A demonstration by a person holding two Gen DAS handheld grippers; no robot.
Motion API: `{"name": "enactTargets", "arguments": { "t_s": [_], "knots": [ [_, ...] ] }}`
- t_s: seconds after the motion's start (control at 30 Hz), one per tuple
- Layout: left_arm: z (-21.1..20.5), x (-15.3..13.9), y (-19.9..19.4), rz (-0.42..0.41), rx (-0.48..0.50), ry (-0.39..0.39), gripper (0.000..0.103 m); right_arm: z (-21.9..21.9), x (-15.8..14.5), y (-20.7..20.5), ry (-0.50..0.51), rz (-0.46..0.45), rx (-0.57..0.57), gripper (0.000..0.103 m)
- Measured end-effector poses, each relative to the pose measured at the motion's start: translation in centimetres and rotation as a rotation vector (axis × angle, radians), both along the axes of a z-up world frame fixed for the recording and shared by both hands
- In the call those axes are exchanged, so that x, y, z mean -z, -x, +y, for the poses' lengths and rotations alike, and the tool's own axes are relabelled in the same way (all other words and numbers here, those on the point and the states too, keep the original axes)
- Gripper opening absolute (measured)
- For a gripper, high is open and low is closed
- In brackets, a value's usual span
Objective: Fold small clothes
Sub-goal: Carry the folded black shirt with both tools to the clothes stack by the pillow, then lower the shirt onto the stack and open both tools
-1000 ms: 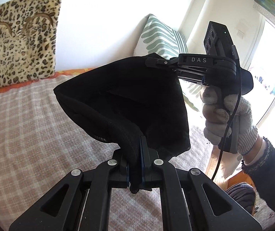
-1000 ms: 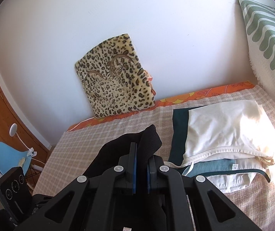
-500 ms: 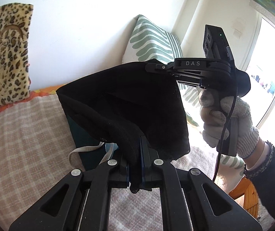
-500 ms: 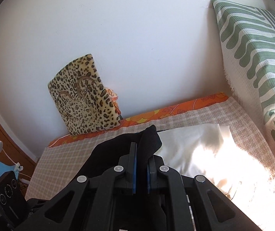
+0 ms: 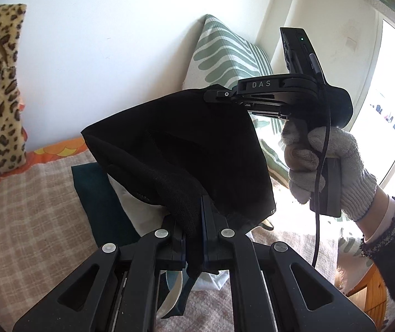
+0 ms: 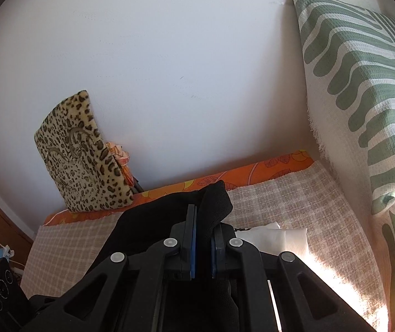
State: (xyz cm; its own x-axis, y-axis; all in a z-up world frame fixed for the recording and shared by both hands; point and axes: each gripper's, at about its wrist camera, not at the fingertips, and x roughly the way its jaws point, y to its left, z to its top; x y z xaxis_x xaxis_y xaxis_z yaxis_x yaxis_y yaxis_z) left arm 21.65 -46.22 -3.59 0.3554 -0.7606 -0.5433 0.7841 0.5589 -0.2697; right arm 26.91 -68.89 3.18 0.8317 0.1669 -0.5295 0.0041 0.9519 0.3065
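Both grippers, left (image 5: 194, 221) and right (image 6: 201, 238), still pinch the black garment (image 5: 186, 144), now carried over the folded pile (image 5: 106, 193) below the jaws: placing seems next

A home bedroom: a bed (image 6: 294, 202) under a checked cover against a plain white wall (image 6: 169, 55), with a leopard-print cushion (image 6: 81, 160), a green-striped pillow (image 6: 363, 83) and a bright window (image 5: 391, 116).

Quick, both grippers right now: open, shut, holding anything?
Left gripper: shut on the black garment, pinching its lower edge.
Right gripper: shut on the same black garment, holding its other edge up.
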Motion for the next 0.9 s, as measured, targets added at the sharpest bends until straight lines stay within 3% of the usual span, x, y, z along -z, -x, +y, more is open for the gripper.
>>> {"name": "enactTargets", "arguments": {
  "t_s": [0.33,0.47,0.57,0.73,0.9],
  "knots": [
    [0.2,3.2,-1.2,0.047,0.017,-0.101,0.008,-1.9,5.1,-5.4,0.049,0.094,0.004,0.006],
    [0.7,3.6,-0.2,0.051,0.018,-0.141,0.032,-2.7,5.9,-5.9,0.143,0.14,0.079,0.022],
    [0.9,3.6,0.4,0.033,0.01,-0.172,0.049,-3.2,5.4,-5.1,0.21,0.148,0.141,0.032],
    [2.2,3.1,1.6,0.018,0.015,-0.183,0.049,-3.4,4.3,-0.8,0.221,0.116,0.136,0.035],
    [3.4,2.4,2.5,0.012,0.008,-0.174,0.049,-3.2,5.7,3.6,0.18,0.145,0.088,0.036]
  ]
}}
